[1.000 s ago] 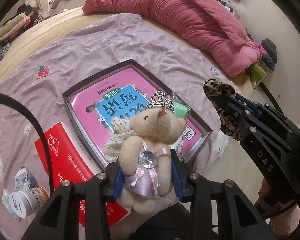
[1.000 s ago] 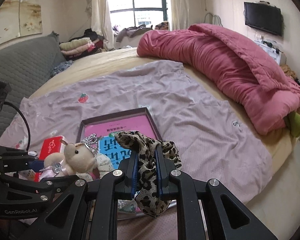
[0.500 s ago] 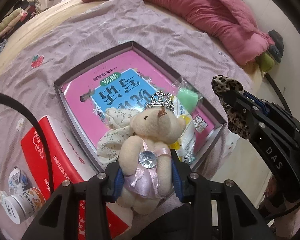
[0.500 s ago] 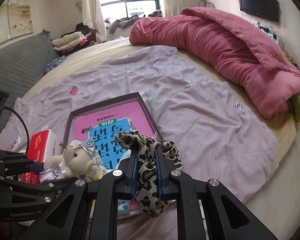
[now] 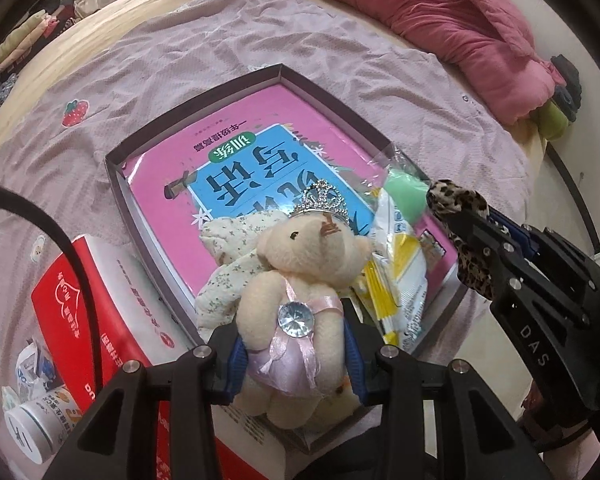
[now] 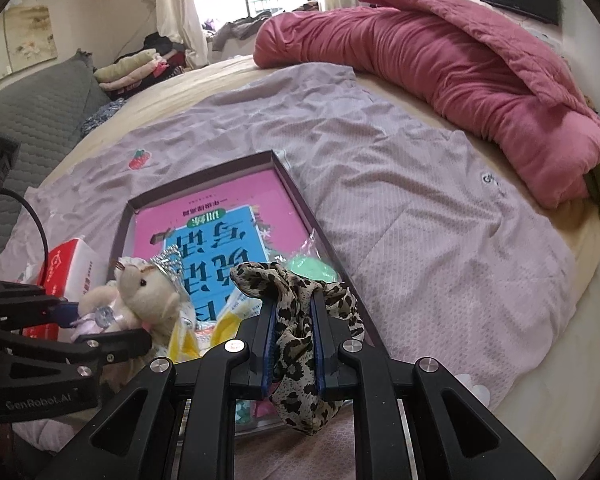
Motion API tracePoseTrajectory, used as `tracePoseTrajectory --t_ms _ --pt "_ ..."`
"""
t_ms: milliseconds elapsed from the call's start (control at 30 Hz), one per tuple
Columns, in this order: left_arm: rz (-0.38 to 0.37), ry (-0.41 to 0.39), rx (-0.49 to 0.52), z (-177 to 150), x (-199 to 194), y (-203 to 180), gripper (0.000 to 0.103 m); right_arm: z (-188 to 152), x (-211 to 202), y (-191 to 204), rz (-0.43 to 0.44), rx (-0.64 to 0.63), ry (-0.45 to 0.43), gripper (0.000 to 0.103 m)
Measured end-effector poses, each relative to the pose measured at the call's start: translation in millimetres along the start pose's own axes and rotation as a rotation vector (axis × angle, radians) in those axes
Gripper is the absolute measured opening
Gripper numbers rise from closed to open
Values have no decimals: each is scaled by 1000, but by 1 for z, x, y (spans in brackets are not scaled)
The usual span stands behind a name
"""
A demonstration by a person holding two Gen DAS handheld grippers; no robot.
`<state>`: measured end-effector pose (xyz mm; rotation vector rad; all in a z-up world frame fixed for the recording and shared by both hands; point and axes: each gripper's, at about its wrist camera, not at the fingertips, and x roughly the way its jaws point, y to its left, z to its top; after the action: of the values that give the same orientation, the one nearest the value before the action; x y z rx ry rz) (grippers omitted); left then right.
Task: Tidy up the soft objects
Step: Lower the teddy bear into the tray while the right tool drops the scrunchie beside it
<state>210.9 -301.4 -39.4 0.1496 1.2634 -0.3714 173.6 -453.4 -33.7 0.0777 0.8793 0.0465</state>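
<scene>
**Both loads held over the near end of the box**

Spread across the bed (image 6: 440, 240): a lilac sheet, with a rolled pink quilt (image 6: 460, 60) along the far side. Lying on the sheet: a shallow dark-rimmed box (image 5: 204, 100), long axis running away from both cameras, floor mostly covered by a pink and blue book (image 5: 240, 168). Crowded into the near end: a floral cloth (image 5: 236, 256), a yellow and white packet (image 5: 396, 276) and a green item in clear wrap (image 5: 404, 188). Just outside the left wall: a red carton (image 5: 84, 304).

Left claw (image 5: 292, 344): clamped on the waist of a crowned teddy bear (image 5: 300, 280), head pointing toward the box's far end, hanging above the floral cloth at the near left corner. Right claw (image 6: 292, 336): pinched shut on a leopard-print cloth (image 6: 296, 312), ends drooping either side, above the near right corner beside the green item.

Box directly below and ahead of both claws; likely next, a short lowering. Bare book farther along, beyond the clutter.
</scene>
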Motion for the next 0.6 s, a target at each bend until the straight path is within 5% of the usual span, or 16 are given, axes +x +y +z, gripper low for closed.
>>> tracePoseTrajectory --t_ms 600 --pt "13 -1 -36 11 5 15 42 -5 34 7 7 37 -31 19"
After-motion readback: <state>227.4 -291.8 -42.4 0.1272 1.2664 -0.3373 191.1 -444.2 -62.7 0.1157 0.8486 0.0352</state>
